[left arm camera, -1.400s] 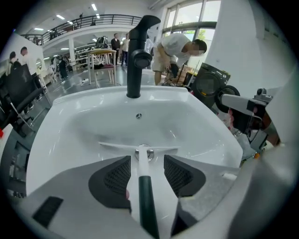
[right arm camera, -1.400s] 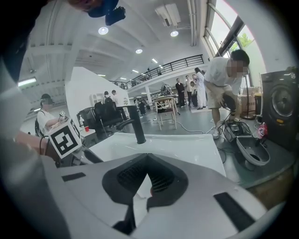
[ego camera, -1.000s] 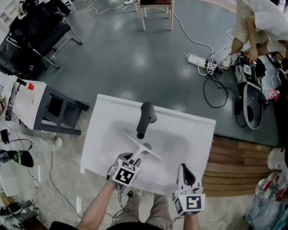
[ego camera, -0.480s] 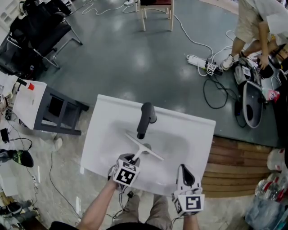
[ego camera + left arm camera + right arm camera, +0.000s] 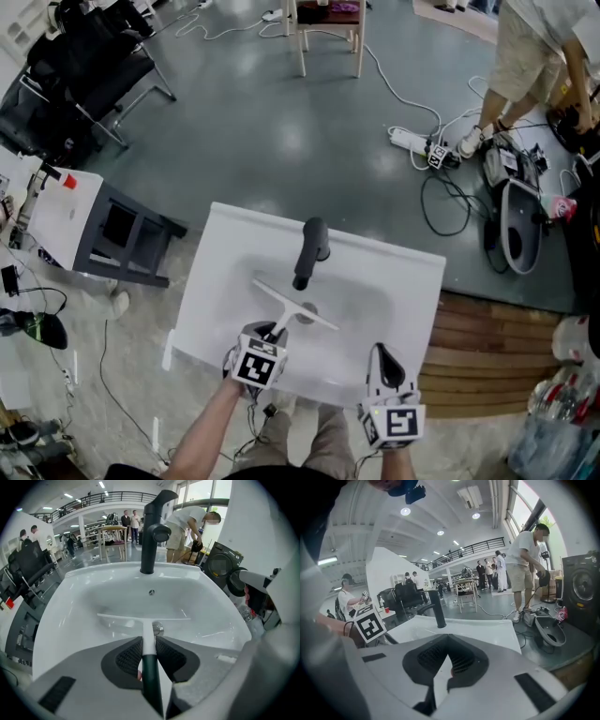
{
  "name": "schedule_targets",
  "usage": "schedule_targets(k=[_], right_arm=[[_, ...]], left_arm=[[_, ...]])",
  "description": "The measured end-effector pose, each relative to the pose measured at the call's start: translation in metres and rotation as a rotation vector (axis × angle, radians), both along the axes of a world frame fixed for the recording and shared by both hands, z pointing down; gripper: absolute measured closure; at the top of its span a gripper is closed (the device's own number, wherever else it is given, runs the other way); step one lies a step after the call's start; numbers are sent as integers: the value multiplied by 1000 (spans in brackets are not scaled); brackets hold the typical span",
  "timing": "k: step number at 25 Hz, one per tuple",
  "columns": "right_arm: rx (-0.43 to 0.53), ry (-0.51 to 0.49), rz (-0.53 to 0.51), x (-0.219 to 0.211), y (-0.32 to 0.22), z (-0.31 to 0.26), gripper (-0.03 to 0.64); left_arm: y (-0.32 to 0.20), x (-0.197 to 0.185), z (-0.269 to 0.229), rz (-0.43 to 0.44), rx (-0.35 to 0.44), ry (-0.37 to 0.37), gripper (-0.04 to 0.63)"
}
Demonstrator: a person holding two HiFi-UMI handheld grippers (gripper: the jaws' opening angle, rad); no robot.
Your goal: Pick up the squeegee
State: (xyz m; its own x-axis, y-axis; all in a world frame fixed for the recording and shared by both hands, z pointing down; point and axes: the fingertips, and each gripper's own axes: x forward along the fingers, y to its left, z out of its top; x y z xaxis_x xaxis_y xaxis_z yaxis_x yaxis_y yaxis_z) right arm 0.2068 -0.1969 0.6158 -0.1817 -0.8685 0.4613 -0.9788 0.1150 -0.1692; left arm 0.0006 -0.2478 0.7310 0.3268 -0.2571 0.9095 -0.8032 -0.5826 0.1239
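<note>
Clamping squeegee (image 5: pixel 148 629) handle, left gripper (image 5: pixel 149 644), jaws just closing in; right gripper (image 5: pixel 449 644) closed, empty.

At frame centre, the squeegee (image 5: pixel 293 304) lies in the sink (image 5: pixel 223 274), just below the faucet (image 5: pixel 309 246) at its upper rim.

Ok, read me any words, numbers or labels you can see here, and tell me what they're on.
No readable words or numbers anywhere.
Left white cube and right white cube: black-and-white square marker patterns, not text.
Small tag by the white power strip: a similar pattern, too small to read.
</note>
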Motion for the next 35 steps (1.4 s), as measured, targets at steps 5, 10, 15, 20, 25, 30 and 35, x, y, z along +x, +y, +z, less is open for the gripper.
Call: schedule_targets(k=[5,10,15,20,25,30,35], right_arm=[[46,-6,-5,-13,-5,-24,618],[76,9,-10,-26,-5,-49,618],[117,21,-17,-46,1,-77,618],[177,41,-4,-63,1,-112,618],[227,77,11,-76,11,-149,618],[278,108,27,-88,29,-177,618],[318,131,55,-101,55,-201,618]], left_arm=[[-9,-12,-28,-35,62,32,505],[-15,-22,-66,-61,137,66,505],[-18,-41,-108,-79,211,94,505],[-22,-57,-150,-100,294,137,505],[-16,-74,-202,-123,381,197,505],[-5,-93,-259,-150,508,271,505],[19,-114,-309,-155,615,348,505]])
